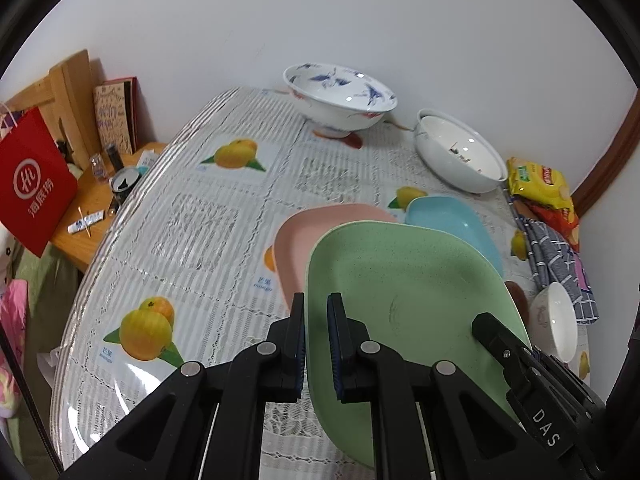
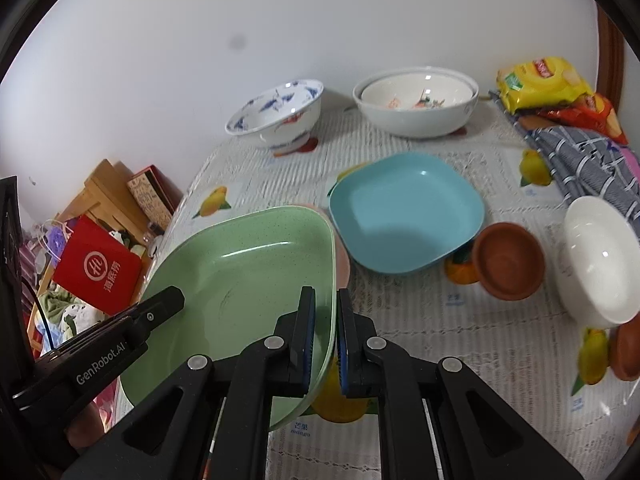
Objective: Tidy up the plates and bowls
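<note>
- Your left side has open tablecloth (image 1: pixel 192 216) all the way to the table edge.
- Straight ahead, the pink plate (image 1: pixel 296 236) and blue plate (image 2: pixel 404 212) lie side by side, blocking a low path.
- At the wall stand the crane-pattern bowl (image 2: pixel 276 116) and white bowl (image 2: pixel 416 104).
- On your right, the brown bowl (image 2: pixel 508 260) and small white bowl (image 2: pixel 600 256) crowd together.

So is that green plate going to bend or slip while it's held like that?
The green plate probably stays stiff: pinched at opposite rims by the left gripper and right gripper, it shows no sag. Its glossy surface might slip. It looks like light plastic.
</note>
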Demonstrator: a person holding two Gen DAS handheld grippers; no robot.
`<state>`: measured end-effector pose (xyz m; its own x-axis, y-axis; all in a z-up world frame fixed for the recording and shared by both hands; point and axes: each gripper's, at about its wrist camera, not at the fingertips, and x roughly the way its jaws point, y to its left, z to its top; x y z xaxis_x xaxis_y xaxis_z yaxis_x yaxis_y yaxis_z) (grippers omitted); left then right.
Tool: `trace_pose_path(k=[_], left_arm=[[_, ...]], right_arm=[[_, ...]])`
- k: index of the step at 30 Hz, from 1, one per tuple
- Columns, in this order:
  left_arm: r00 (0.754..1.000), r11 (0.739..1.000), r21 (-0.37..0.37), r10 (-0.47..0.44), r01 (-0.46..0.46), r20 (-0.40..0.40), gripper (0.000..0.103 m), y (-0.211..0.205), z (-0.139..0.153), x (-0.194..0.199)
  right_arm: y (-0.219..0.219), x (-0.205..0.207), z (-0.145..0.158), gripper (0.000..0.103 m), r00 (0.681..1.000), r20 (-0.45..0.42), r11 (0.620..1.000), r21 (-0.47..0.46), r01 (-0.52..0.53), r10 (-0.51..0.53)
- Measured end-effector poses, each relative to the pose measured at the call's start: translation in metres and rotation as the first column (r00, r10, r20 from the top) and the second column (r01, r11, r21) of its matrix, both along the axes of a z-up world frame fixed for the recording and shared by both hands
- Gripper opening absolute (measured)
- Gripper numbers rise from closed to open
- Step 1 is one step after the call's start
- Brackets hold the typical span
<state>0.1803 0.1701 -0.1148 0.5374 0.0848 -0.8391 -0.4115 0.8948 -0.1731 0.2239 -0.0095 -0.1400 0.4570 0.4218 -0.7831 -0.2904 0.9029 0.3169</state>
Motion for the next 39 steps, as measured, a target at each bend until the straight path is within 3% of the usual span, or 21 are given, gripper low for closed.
trace_pose_path(k=[12,25,39], left_arm=[[0.998,0.999,-0.013,0.034,-0.034,-0.046,0.01,0.019,-0.026,0.01],[0.997,0.998,0.026,0.057,-0.055,-0.054,0.01,0.03,-0.03,0.039],[0.993,0.996,0.073,0.063,-0.056,-0.103,0.01,0.028,-0.049,0.055]], right_arm=[[0.023,0.017,-0.027,0.01,0.998,-0.048,0.999,-0.02,-0.041,0.04],[0.048,0.057,-0.03,0.01,0.994,-0.014,0.994,-0.037,-0.105,0.104],[0.051,0.08,-0.056,0.011,0.982,-0.041,0.983,-0.021,-0.184,0.183]])
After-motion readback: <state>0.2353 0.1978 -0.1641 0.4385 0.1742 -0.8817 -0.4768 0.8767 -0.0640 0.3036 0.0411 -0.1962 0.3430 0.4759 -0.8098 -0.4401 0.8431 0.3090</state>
